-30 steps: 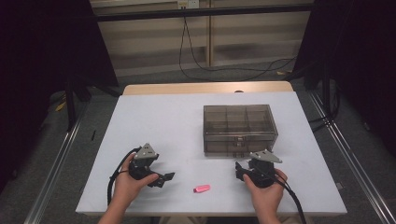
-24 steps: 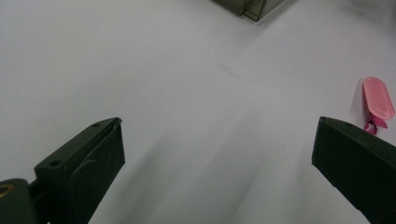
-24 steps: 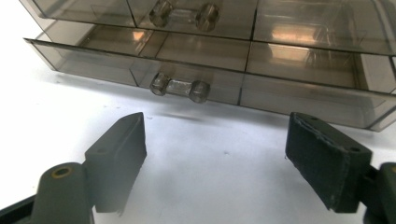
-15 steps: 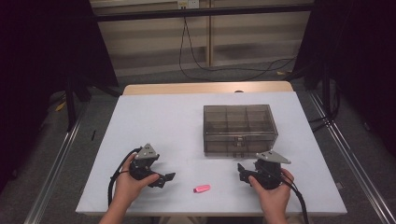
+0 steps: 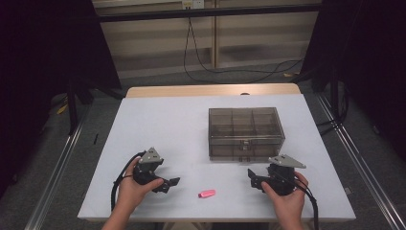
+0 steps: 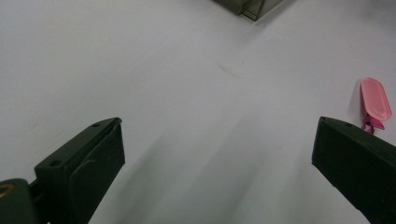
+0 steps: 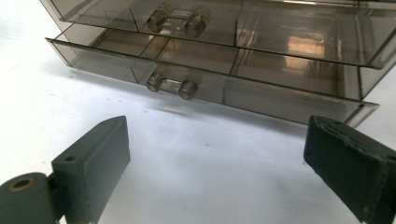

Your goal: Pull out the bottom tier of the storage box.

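White table (image 5: 158, 124) under dim light, dark floor around. Smoky clear drawer box (image 5: 245, 132) right of centre; lower drawer (image 7: 205, 86) slid out a little toward the near edge, its knob handle (image 7: 171, 86) ahead of the right tool (image 7: 215, 163), jaws just opened wide, nothing between. Left tool (image 5: 168, 183) also spread and empty, near left. Small pink clip (image 5: 207, 193) lying flat between both tools, near edge. Best next: square up to the clip, close gently on its narrow sides.

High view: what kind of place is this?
Probably a lab recording rig: a bare white table boxed in by black curtains, cables along the back wall, and hand-held grippers, left gripper and right gripper.
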`<state>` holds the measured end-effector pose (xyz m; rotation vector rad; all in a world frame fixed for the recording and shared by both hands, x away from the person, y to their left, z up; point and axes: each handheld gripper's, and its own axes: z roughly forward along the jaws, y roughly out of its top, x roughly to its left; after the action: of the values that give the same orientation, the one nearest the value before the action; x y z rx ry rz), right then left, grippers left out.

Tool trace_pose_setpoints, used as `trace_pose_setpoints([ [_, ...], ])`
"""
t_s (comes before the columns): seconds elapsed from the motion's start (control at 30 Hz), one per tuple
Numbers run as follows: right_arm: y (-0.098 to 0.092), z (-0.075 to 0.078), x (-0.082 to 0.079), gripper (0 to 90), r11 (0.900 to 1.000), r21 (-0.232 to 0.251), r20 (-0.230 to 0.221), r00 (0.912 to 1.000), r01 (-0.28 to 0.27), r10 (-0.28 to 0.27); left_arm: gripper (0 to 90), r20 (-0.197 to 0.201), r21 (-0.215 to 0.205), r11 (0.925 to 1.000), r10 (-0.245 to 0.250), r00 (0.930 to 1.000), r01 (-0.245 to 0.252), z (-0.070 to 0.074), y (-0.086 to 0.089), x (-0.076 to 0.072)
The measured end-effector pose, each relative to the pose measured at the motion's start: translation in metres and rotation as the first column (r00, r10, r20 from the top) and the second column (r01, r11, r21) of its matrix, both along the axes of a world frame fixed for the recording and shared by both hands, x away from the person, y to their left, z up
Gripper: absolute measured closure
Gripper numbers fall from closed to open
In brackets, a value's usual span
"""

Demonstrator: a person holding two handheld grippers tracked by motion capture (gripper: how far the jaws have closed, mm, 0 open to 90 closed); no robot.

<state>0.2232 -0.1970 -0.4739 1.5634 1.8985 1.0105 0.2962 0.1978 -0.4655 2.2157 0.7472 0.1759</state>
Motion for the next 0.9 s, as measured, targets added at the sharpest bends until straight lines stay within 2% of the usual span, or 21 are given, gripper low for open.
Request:
trace_pose_setpoints([
  [0.6,-0.015,0.003,-0.001,4.0,1.0,0.008,-0.001,1.0,-0.008,0.008,2.5,-0.009,0.002,0.9999,-0.013,0.9999,0.013,0.005,-0.008,-0.001],
  [0.9,-0.021,0.003,-0.001,3.4,1.0,0.012,-0.011,0.9997,-0.022,0.022,2.5,-0.015,-0.01,0.9999,-0.007,0.9999,0.007,0.006,-0.014,0.0],
])
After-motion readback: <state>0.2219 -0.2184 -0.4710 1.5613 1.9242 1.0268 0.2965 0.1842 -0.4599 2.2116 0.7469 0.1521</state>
